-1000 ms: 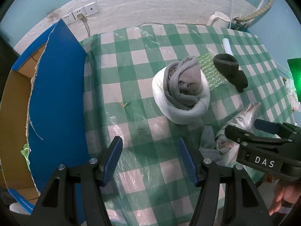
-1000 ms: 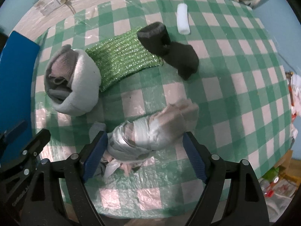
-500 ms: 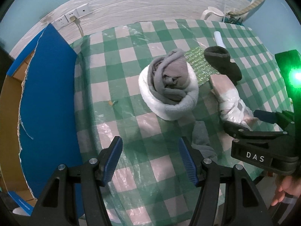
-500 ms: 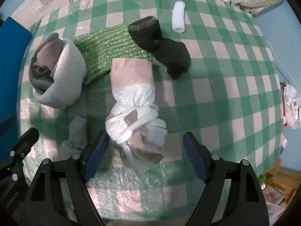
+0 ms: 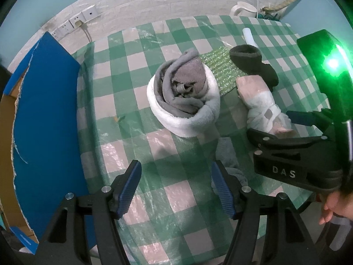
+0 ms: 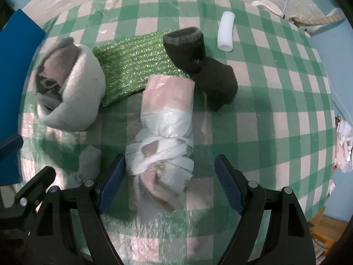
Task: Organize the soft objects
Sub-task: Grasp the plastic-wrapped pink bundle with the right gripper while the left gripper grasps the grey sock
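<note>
Comparing views: we find the pink-and-white wrapped bundle [image 6: 163, 137] now lying lengthwise on the checked tablecloth [image 6: 275, 101]; a second ago it sat crumpled and crosswise between the right jaws.
Right gripper [image 6: 169, 187]: jaws wide apart, unchanged in width. The bundle's near end lies between them; its left side sits against the left pad, the right pad stands clear. We read this as no grip.
Left gripper [image 5: 176, 183]: jaws have just been opening a little; only bare tablecloth lies between them, nothing held.
Bundle location: far end touching the green glitter cloth [image 6: 134, 66], just beside the black sock [image 6: 198, 64].
Other soft items: grey towel rolled inside a white fleece wrap [image 5: 185, 97], left of the green cloth; a small grey rag [image 5: 229, 161] on the table just outside the left gripper's right finger.
Non-soft item: white tube [image 6: 226, 34] near the far edge, apart from the group.
Side fixture: blue-lined cardboard box [image 5: 44, 119] at the table's left edge.
Meaning for task: we judge the bundle as laid out and placed alongside the others, so the row of soft items is forming at the table centre.
Remaining work, as we judge it: the grey rag is still loose and unfolded; it appears the likeliest next item.
Caution: the plastic wrap on the bundle looks slippery; a wide, centred pinch would suit it.
</note>
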Demonstrator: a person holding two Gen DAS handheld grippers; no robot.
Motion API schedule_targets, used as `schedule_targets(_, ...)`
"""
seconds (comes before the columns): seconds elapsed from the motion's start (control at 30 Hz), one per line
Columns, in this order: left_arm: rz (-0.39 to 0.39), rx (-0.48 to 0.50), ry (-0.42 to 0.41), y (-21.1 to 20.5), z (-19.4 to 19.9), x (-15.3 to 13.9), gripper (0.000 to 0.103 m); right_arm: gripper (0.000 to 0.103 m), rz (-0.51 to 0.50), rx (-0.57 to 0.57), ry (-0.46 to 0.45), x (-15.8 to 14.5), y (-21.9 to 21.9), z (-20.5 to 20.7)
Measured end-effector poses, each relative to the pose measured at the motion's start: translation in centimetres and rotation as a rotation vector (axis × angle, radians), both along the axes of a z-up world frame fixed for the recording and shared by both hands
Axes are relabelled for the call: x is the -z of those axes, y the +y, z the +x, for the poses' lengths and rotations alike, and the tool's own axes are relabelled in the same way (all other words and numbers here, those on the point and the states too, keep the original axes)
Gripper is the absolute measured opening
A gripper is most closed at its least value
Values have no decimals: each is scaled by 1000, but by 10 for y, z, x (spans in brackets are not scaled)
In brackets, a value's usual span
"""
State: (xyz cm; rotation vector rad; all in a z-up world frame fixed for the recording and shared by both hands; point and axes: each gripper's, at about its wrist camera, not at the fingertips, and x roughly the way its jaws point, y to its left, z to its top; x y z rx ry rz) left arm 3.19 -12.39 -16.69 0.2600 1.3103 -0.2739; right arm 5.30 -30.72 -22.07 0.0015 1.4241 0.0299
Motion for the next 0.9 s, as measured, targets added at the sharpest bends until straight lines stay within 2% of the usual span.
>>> schedule_targets(0.07, -10, -4, 16, -1, 1, 2, 68, 79, 0, -3, 5, 4, -2, 4)
schedule_targets(0.13, -27, -4, 32, -2, 1, 4, 68, 58, 7, -9, 12, 7, -4, 9)
schedule_targets(0.17, -32, -3, 38, -5, 2, 5, 68, 55, 11, -5, 20, 7, -6, 10)
schedule_targets(0.33, -47, 11, 53, -15, 0, 9, 74, 53, 21, -1, 0, 0, -22, 6)
schedule_targets(0.6, -42, 54, 94, -36, -5, 24, 74, 52, 18, -12, -8, -9, -33, -2)
schedule_targets(0.8, -33, 43, 125, -42, -3, 38, 74, 51, 29, -21, -16, -15, -27, -18)
schedule_targets(0.83, -33, 42, 125, -42, -3, 39, 73, 51, 30, -26, -17, -18, -32, -20)
schedule_targets(0.9, -32, 45, 119, -43, -3, 40, 65, 51, 33, -31, -21, -18, -28, -22)
